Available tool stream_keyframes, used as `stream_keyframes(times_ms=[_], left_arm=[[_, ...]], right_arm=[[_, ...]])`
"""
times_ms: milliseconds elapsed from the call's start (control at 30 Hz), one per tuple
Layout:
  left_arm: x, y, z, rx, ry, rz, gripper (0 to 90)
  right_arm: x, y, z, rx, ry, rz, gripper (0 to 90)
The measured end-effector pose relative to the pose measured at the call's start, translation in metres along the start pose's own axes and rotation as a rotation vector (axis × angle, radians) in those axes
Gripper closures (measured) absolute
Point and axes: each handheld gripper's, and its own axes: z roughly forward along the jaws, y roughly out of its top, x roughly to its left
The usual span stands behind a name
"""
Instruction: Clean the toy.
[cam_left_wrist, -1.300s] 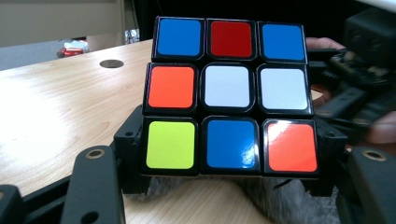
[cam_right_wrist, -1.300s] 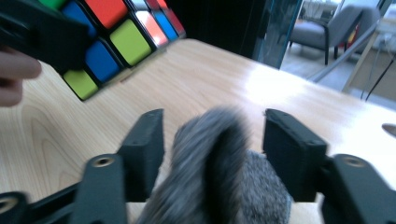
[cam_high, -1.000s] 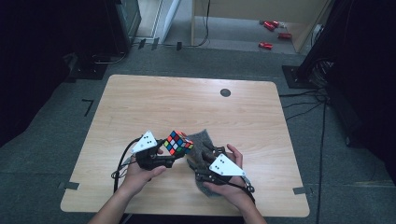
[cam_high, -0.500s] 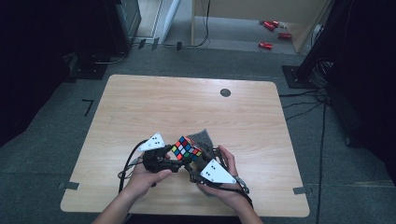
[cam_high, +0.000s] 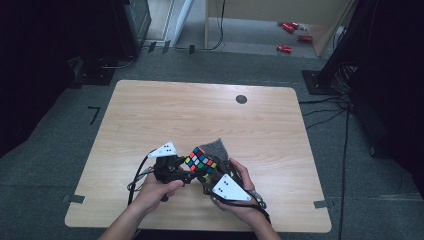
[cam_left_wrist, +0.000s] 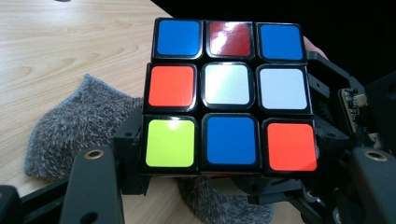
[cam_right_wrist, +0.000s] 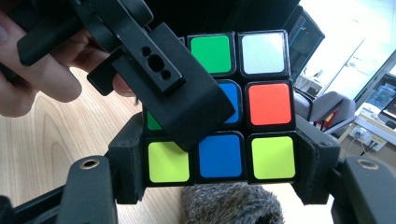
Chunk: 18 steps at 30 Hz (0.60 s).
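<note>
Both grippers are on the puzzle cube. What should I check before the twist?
1. Left gripper clamped on multicoloured plastic puzzle cube: ok.
2. Right gripper, jaws just been closing, pads against the cube's bottom layer: ok.
3. Cube layers squarely aligned: ok.
4. Cube clear of grey fuzzy cloth below it: cannot tell.
5. Right grip firm enough for turning: cannot tell.

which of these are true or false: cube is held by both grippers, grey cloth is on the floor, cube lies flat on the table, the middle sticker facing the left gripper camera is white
1. The cube is held by both the left gripper and the right gripper: true.
2. The grey cloth is on the floor: false, it lies on the table.
3. The cube lies flat on the table: false, it is held up above it.
4. The centre sticker in the left gripper view is white: true.
</note>
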Motion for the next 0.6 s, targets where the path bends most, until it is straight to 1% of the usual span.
stream_keyframes(times_ms=[67,100,133,267,367,400,433,467,500,600], left_arm=[[0.001,0.000,-0.001,0.002,-0.013,0.004,34.0],[0.002,0.001,-0.002,0.004,-0.035,-0.004,33.2],[0.002,0.001,-0.003,0.003,-0.045,-0.007,30.4],[0.005,0.005,-0.012,-0.036,-0.049,0.010,24.2],[0.008,0.007,-0.019,-0.059,-0.026,0.035,20.2],[0.009,0.007,-0.021,-0.068,-0.009,0.043,17.6],[0.011,0.007,-0.023,-0.076,-0.007,0.051,14.1],[0.012,0.006,-0.025,-0.089,-0.011,0.058,13.0],[0.012,0.006,-0.026,-0.095,-0.001,0.078,12.5],[0.012,0.004,-0.027,-0.079,0.068,0.163,10.3]], right_arm=[[0.000,0.000,0.000,-0.004,0.001,0.001,34.5],[-0.001,0.000,-0.001,-0.006,0.005,0.002,34.5],[-0.002,0.000,-0.001,-0.007,0.011,0.008,34.6],[-0.005,-0.001,-0.002,0.010,0.006,0.019,34.6],[-0.010,-0.002,-0.005,0.017,-0.007,0.059,34.7],[-0.013,-0.002,-0.005,0.018,-0.013,0.070,34.7],[-0.015,-0.003,-0.006,0.022,-0.018,0.078,34.7],[-0.017,-0.003,-0.007,0.025,-0.022,0.094,34.7],[-0.020,-0.003,-0.008,0.024,-0.024,0.105,34.7],[-0.026,-0.003,-0.011,0.025,-0.027,0.137,34.7]])
